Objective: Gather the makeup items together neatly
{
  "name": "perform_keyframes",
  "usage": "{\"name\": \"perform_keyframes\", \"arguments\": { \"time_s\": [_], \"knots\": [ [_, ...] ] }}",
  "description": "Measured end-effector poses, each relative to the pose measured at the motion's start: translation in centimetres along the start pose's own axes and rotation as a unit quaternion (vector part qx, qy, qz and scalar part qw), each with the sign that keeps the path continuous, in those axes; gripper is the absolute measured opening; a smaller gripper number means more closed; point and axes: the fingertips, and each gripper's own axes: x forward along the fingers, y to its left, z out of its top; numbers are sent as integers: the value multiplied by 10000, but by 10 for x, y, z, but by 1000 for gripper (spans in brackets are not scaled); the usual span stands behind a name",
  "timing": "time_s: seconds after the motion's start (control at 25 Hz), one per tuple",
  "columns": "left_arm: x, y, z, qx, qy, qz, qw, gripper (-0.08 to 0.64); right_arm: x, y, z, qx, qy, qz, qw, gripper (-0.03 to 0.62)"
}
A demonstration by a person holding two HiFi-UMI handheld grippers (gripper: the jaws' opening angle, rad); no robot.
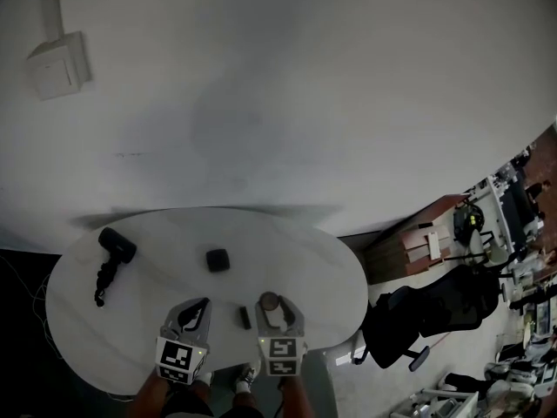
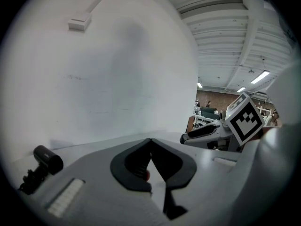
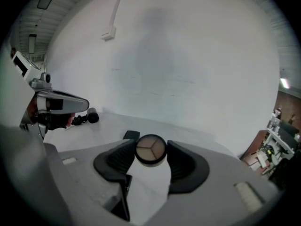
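Observation:
A round compact (image 3: 151, 149) with three beige shades sits clamped between the pads of my right gripper (image 3: 151, 160); the same round compact (image 1: 270, 300) hangs just above the white oval table (image 1: 305, 259). My left gripper (image 1: 197, 307) is beside it on the left, its jaw tips touching, and in its own view the left gripper (image 2: 150, 142) shows only a small reddish spot low between the jaws. A black square compact (image 1: 217, 259) lies mid-table, and a slim black stick (image 1: 245, 317) lies between the two grippers.
A black hair dryer (image 1: 114, 249) with its cord lies at the table's left end. A white wall stands close behind the table. A dark office chair (image 1: 426, 316) and a wooden cabinet (image 1: 409, 242) stand to the right on the floor.

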Motion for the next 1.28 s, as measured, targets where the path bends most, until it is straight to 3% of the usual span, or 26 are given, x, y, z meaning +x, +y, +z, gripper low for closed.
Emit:
{"name": "perform_keyframes", "arguments": {
  "time_s": [0.76, 1.28],
  "knots": [
    [17, -36, -78, -101, 568, 259, 9980, 11, 20, -2, -97, -12, 570, 606, 9965, 215],
    [13, -40, -114, -247, 731, 449, 9960, 11, 42, 5, -138, -156, 813, 821, 9932, 216]
  ]
}}
